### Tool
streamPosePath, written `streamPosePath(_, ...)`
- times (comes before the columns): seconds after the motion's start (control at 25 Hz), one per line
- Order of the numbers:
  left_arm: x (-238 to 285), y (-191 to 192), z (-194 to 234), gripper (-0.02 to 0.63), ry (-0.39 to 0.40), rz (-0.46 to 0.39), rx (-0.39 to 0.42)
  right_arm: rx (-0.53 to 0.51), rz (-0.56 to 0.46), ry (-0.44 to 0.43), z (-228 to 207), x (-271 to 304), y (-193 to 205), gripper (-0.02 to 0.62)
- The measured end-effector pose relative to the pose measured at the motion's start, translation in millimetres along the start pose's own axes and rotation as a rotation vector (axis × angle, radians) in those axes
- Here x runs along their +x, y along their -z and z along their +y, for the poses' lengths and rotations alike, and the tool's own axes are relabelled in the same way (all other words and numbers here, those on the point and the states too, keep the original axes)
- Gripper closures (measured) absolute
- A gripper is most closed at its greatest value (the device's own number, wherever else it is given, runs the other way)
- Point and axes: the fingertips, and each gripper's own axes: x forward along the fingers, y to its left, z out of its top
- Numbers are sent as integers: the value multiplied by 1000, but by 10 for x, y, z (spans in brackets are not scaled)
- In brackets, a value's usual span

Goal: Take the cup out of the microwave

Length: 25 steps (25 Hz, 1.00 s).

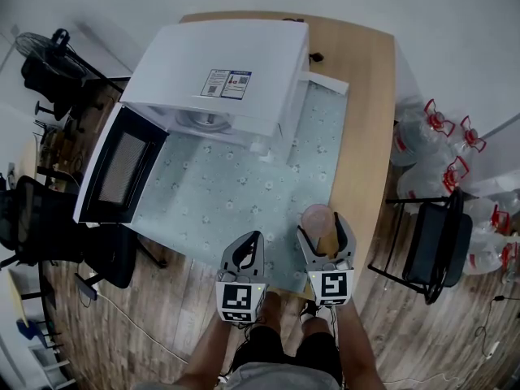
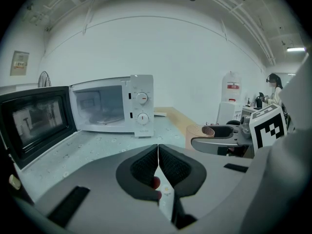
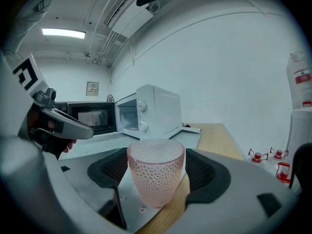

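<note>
A pink dimpled cup (image 3: 156, 172) stands upright between the pads of my right gripper (image 3: 156, 182), which is shut on it. In the head view the cup (image 1: 317, 217) and right gripper (image 1: 323, 227) are over the near right part of the table, where the cloth meets bare wood. My left gripper (image 1: 248, 250) hovers beside it to the left, its jaws (image 2: 158, 152) shut with nothing between them. The white microwave (image 1: 219, 71) sits at the back with its door (image 1: 118, 169) swung open to the left. Its chamber (image 2: 100, 106) holds only the glass turntable.
A pale patterned cloth (image 1: 236, 189) covers most of the wooden table (image 1: 366, 120). A black chair (image 1: 439, 246) and several water jugs (image 1: 431, 145) stand to the right. A fan (image 1: 41, 55) and an office chair (image 1: 32, 226) are at the left.
</note>
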Motion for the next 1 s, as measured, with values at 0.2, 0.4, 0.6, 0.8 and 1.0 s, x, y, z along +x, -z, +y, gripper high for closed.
streamPosePath(0.2, -66, -155, 24, 581, -11, -20, 2, -3, -21, -8, 4, -38, -173, 242)
streamPosePath(0.4, -194, -447, 45, 581, -33, -66, 9, 1, -53, -12, -2, -155, -451, 242)
streamPosePath(0.6, -349, -772, 7, 581, -39, -124, 21, -16, -84, -7, -56, -288, -772, 242)
streamPosePath(0.8, -547, -1075, -60, 581, -36, -179, 36, -42, -111, -7, -88, -441, -1130, 244)
streamPosePath(1.0, -826, -1335, -86, 581, -51, -225, 46, -68, -136, -48, 17, -642, -1504, 244)
